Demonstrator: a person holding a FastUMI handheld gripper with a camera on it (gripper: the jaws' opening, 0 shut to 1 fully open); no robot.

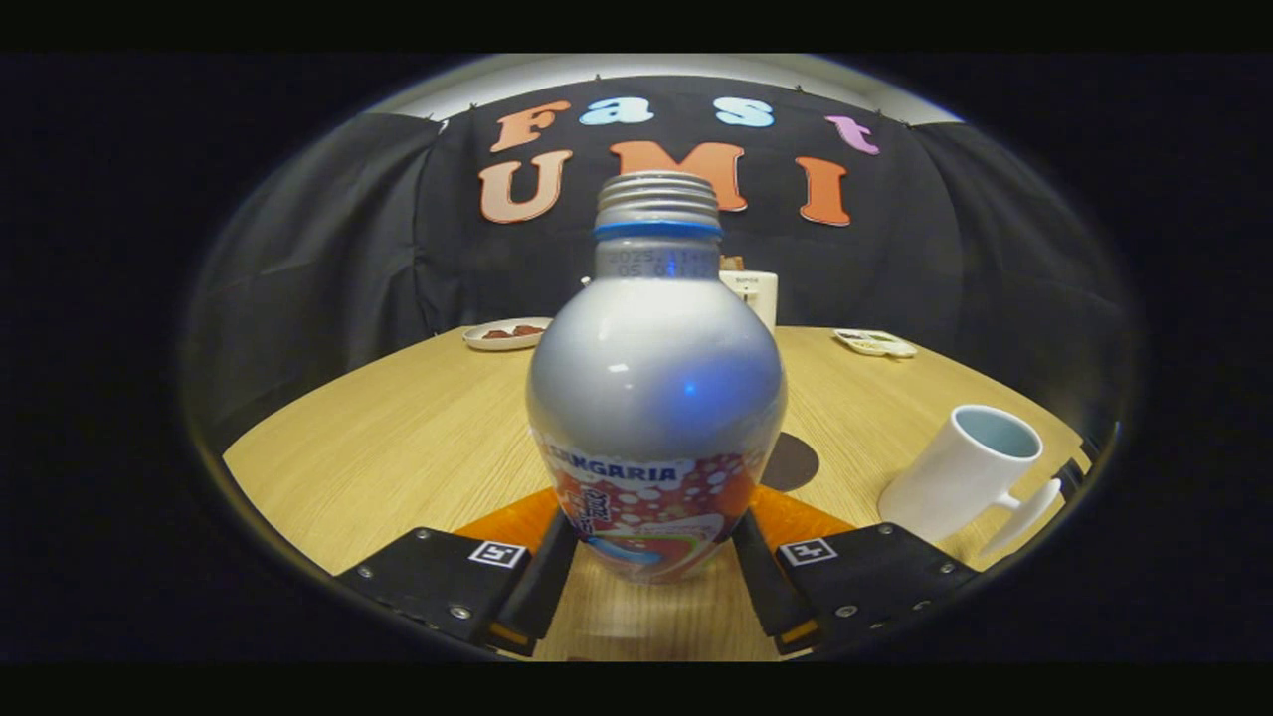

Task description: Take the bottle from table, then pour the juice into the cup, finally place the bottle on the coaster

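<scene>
Gripper view: the gripper [651,572] has its two fingers [545,587] pressed on either side of an uncapped juice bottle [656,398], upright on the wooden tabletop [398,438]; a dark round coaster [793,463] lies just behind; a white mug [963,473] stands to the right; small dishes [505,333] sit far back.

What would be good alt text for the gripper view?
An uncapped silver juice bottle stands upright between the gripper fingers, which press its lower sides. A white mug and dark round coaster sit beyond on the wooden table.
</scene>
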